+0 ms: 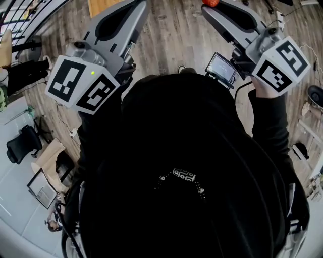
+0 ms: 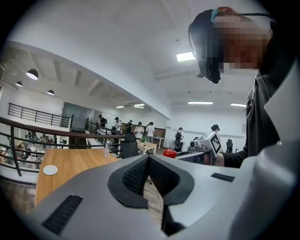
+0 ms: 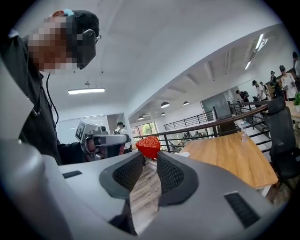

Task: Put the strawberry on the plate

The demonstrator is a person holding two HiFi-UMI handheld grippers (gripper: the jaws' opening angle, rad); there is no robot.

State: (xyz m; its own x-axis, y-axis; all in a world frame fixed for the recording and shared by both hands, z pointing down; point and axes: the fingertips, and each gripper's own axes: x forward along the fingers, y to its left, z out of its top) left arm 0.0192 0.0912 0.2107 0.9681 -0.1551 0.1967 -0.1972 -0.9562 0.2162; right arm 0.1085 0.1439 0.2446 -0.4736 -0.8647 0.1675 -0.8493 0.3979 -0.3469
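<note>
A red strawberry (image 3: 149,146) sits between the tips of my right gripper (image 3: 150,153), which is shut on it and held up in the air. In the head view the strawberry (image 1: 211,2) shows at the top edge, at the end of the right gripper (image 1: 209,7). My left gripper (image 2: 148,158) is shut with nothing in it, its pads meeting at the tips. From the left gripper view the strawberry (image 2: 169,153) appears further off, to the right. A small white plate (image 2: 50,169) lies on a wooden table (image 2: 75,164) at the left. The same plate (image 3: 183,153) shows just beyond the right jaw.
A black railing (image 2: 28,126) runs behind the wooden table (image 3: 234,154). A water bottle (image 3: 243,132) stands on it and a black office chair (image 3: 281,136) is beside it. Another chair (image 2: 129,146) and several people stand further back. Wooden floor lies below.
</note>
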